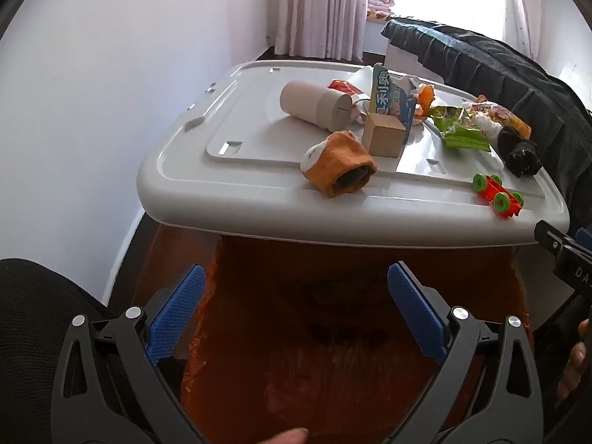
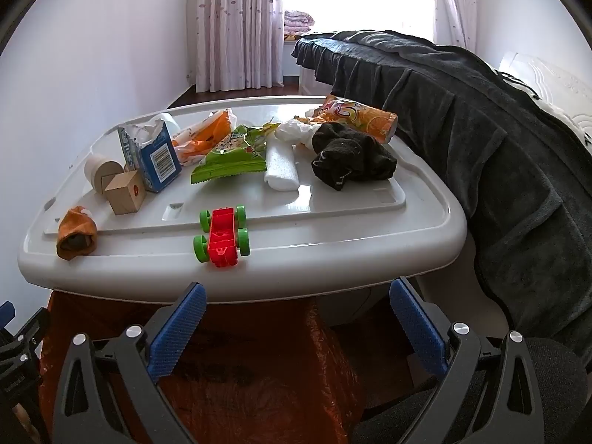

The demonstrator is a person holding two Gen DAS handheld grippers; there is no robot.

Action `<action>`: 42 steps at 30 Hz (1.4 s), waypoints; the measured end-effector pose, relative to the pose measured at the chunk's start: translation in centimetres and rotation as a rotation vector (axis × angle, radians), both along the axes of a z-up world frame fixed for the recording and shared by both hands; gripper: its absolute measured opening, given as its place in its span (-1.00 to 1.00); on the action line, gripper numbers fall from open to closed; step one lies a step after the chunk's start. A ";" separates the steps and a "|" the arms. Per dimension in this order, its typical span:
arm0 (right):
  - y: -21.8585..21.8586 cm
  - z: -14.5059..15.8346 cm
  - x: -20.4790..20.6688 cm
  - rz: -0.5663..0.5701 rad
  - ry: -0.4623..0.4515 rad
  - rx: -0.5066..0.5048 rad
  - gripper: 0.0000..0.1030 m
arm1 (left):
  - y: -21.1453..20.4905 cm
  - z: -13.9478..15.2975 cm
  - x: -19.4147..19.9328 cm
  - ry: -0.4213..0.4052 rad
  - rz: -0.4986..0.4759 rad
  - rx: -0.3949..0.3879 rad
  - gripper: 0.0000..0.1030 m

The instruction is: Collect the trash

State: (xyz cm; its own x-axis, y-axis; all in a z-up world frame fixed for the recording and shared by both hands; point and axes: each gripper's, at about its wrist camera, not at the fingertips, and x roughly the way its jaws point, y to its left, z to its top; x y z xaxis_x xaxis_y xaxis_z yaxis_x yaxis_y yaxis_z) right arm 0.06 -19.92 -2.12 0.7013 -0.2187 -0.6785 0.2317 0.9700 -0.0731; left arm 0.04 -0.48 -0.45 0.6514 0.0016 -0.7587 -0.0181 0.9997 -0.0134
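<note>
Both the left hand-held gripper [image 1: 296,312] and the right hand-held gripper [image 2: 298,327] hang wide apart, holding nothing, over an orange plastic bag [image 2: 259,377]. A crumpled green snack wrapper [image 2: 231,155] lies on the white plastic lid [image 2: 333,259], beside a torn blue carton [image 2: 150,157].

My left gripper [image 1: 296,310] above an orange bag [image 1: 333,351], facing a cluttered white lid [image 1: 177,170].

My blue pads [image 1: 177,310] stand wide apart, holding nothing. On the lid: an orange sock [image 1: 338,164] at the near edge, a wooden block [image 1: 384,135] touching a torn blue carton [image 1: 392,98], a beige cylinder [image 1: 314,105] lying on its side, a green wrapper [image 1: 462,129], a black sock [image 1: 518,151], and a red toy car [image 1: 499,194]. My right gripper [image 1: 566,255] enters at the right edge.
</note>
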 end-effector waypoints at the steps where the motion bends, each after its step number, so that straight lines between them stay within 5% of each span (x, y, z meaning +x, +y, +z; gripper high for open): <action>1: 0.0 0.0 0.0 0.000 0.000 0.001 0.90 | 0.0 0.0 0.1 0.007 -0.005 -0.009 0.87; 22: -0.5 0.0 0.5 -0.003 -0.001 0.021 0.90 | 1.0 -1.6 0.9 0.122 0.017 -0.075 0.87; 42: -0.5 0.0 1.0 -0.016 -0.009 0.027 0.90 | -0.8 -0.7 0.9 0.060 -0.046 -0.018 0.87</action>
State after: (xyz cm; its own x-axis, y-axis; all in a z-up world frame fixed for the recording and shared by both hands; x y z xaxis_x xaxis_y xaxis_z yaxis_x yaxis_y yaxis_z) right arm 1.08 -20.38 -2.09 0.7038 -0.2116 -0.6782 0.2481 0.9677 -0.0445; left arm 0.91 -1.25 -1.19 0.6040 -0.0419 -0.7959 0.0270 0.9991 -0.0321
